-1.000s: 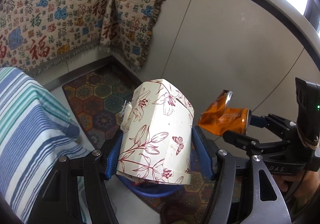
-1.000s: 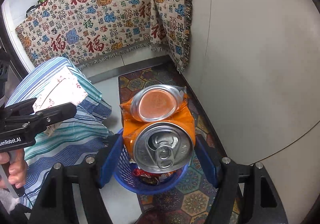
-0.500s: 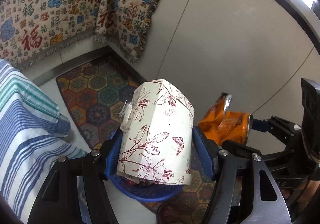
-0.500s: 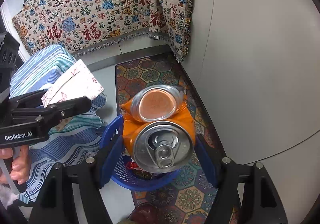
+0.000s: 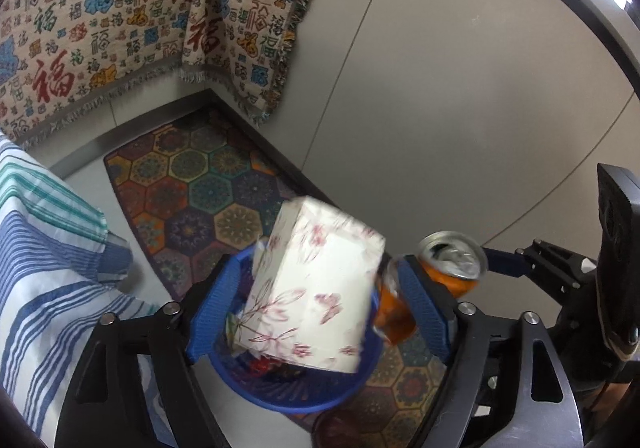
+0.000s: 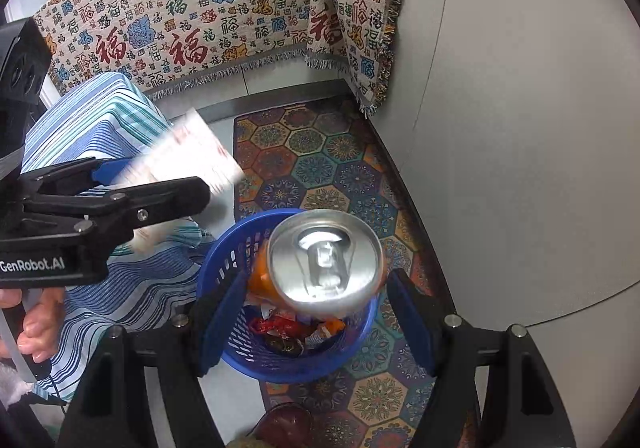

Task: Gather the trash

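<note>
A white box with red flowers [image 5: 312,296] is tilted and blurred between the pads of my left gripper [image 5: 318,268]. The jaws are opening and the pads stand clear of the box, which hangs over the blue mesh basket [image 5: 280,400]. In the right wrist view the box [image 6: 188,159] shows beside the left gripper [image 6: 160,175]. My right gripper [image 6: 316,274] holds a crushed orange can [image 6: 324,260] over the basket [image 6: 236,344], silver top towards the camera, pads against its sides. The can [image 5: 452,260] also shows in the left wrist view. Wrappers lie inside the basket.
The basket stands on a hexagon-patterned rug [image 5: 192,187] next to a grey wall panel [image 5: 460,107]. A blue striped cloth [image 5: 48,288] covers something on the left. A fringed throw with red characters [image 5: 120,27] hangs behind. A hand [image 6: 32,328] grips the left tool.
The left jaws have spread and the box has slipped free, tipping down towards the basket. Both grippers have sunk closer to the basket. The can has turned in the right jaws.
</note>
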### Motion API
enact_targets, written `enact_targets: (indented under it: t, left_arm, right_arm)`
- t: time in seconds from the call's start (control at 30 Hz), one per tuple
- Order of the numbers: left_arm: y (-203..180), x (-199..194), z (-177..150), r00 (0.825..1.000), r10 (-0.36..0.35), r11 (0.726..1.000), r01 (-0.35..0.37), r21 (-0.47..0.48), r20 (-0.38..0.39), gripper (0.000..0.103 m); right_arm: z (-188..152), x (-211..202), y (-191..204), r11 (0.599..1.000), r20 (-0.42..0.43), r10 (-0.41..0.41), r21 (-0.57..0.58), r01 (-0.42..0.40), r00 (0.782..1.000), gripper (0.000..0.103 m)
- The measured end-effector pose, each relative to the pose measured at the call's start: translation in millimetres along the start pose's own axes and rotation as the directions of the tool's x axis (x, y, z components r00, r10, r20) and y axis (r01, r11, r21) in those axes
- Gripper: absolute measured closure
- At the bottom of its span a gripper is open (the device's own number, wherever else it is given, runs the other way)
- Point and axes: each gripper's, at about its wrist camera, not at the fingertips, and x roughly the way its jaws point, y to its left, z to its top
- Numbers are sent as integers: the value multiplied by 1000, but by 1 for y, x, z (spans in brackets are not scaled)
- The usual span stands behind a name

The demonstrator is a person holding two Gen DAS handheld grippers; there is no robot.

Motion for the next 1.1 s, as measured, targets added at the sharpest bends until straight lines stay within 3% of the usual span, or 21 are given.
enact_targets:
  t: [0.07, 0.23, 0.47, 0.53, 0.6, 0.67, 0.8, 1.03, 1.1]
  left_arm:
    - [1, 2, 0, 1000, -7, 1000, 7, -3, 1, 11]
    - [4, 2, 1, 1000, -13, 1000, 12, -4, -6, 10]
    - [-1, -30, -2, 999, 10, 1000, -9, -25, 34, 10]
    - [-5, -52, -6, 997, 32, 999, -31, -22, 69, 9]
    - [-12, -77, -13, 990, 80, 997, -81, 1, 120, 0]
    - [-17, -98, -23, 981, 124, 991, -130, 30, 152, 0]
    - [-23, -123, -43, 984, 139, 986, -147, 72, 109, 0]
    - [-27, -161, -69, 971, 210, 969, -222, 107, 112, 0]
    - [-26, -170, -74, 970, 216, 968, -228, 104, 114, 0]
  right_arm:
    - [0, 1, 2, 1000, 3, -2, -14, 2, 1000, 28]
    - [1, -6, 1, 1000, 12, -28, -13, 29, 1000, 28]
    - [0, -41, -4, 995, 100, -87, 58, 81, 991, 23]
    - [-4, -56, -1, 991, 126, -107, 93, 96, 986, 22]
    - [-6, -71, 2, 985, 136, -134, 130, 117, 982, 17]
    - [-12, -88, 11, 981, 151, -147, 150, 124, 978, 13]
    - [-34, -119, 25, 973, 151, -154, 195, 124, 976, 0]
    - [-78, -156, 44, 947, 143, -142, 309, 93, 979, 0]
    - [-83, -165, 48, 942, 142, -172, 312, 121, 975, 0]
